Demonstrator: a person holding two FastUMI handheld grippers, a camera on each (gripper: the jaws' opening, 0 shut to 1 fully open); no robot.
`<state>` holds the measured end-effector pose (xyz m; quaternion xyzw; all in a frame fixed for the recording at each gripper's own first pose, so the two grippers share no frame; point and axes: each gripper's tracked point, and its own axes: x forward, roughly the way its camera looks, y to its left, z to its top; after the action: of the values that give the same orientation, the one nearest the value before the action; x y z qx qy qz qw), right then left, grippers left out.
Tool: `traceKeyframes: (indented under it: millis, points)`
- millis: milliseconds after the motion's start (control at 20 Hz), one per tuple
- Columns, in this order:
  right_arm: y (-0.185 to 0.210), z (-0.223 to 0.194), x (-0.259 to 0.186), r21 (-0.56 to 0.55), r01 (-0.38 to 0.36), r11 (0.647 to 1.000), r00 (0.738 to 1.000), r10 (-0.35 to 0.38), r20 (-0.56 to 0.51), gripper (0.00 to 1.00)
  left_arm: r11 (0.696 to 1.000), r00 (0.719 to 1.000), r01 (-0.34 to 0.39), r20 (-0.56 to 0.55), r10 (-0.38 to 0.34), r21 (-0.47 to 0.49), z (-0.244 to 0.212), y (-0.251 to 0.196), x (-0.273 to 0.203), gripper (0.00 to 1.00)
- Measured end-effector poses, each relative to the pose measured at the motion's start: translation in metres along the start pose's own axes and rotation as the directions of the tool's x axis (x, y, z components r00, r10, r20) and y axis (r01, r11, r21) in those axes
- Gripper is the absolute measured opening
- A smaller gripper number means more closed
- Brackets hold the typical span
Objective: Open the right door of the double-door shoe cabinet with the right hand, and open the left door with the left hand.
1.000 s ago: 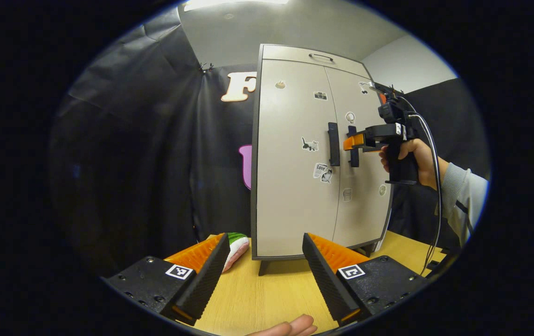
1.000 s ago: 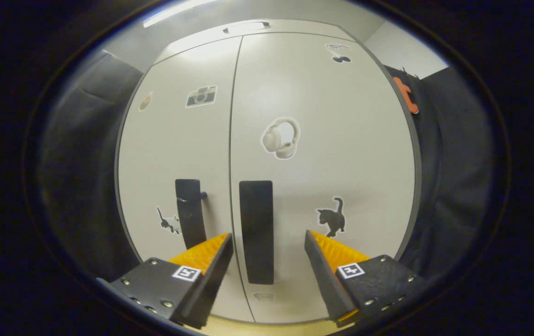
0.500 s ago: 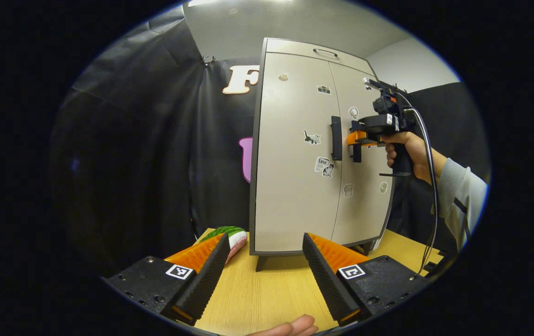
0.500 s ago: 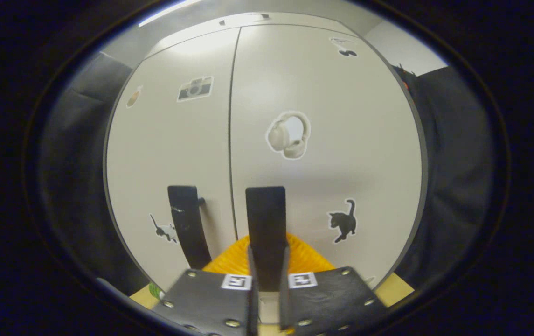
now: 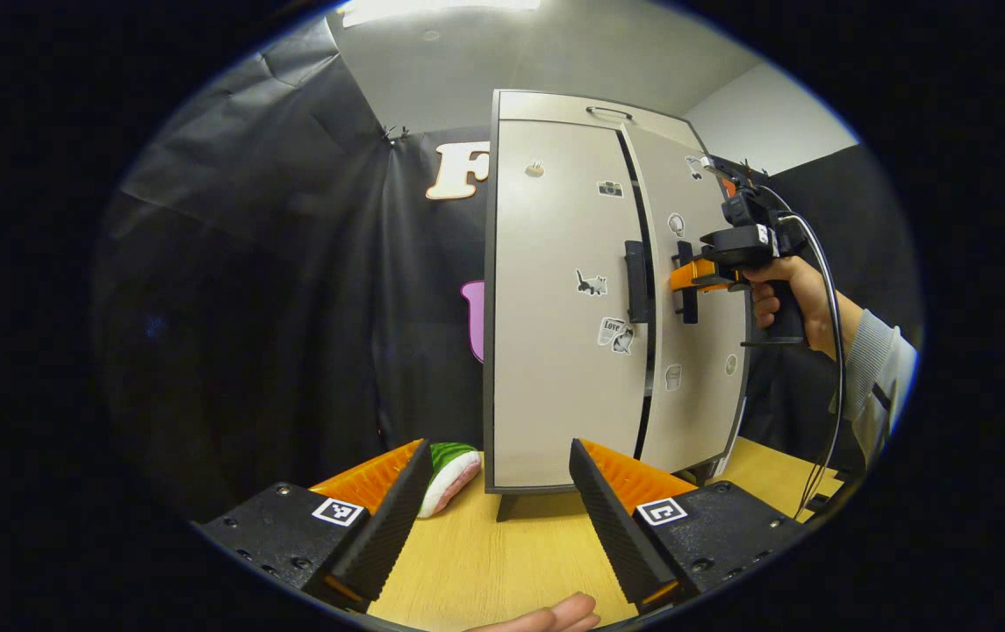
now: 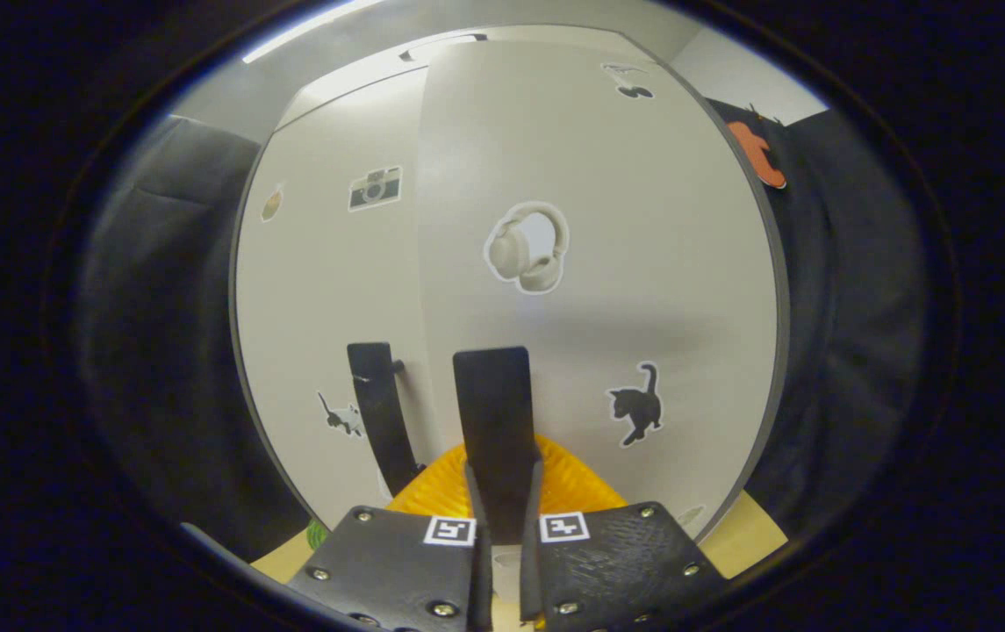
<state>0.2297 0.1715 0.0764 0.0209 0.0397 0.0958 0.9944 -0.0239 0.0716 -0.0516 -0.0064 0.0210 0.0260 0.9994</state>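
- Standing at the centre of the left gripper view, the shoe cabinet [image 5: 555,307] rests on a wooden table [image 5: 502,562].
- At centre right, the right gripper [image 5: 686,276] is clamped on the right door handle [image 6: 495,430], and the right door [image 5: 695,307] is slightly ajar.
- At the bottom of that view, the left gripper [image 5: 495,518] is spread wide, holding nothing, well short of the closed left door [image 5: 555,325].
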Motion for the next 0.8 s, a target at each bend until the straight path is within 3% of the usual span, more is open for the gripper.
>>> traceKeyframes:
  millis: [450,800]
  points:
    - [-0.013,0.005,-0.033,-0.005,-0.085,0.996,0.996,0.085,0.02,0.12,0.997,0.998,0.064,-0.025,-0.065,-0.04,0.0,-0.041,-0.003,0.98]
    - [-0.027,0.008,-0.051,-0.021,-0.084,0.996,0.996,0.085,0.022,0.12,0.999,0.999,0.032,0.008,-0.032,-0.027,0.009,-0.032,-0.007,0.97]
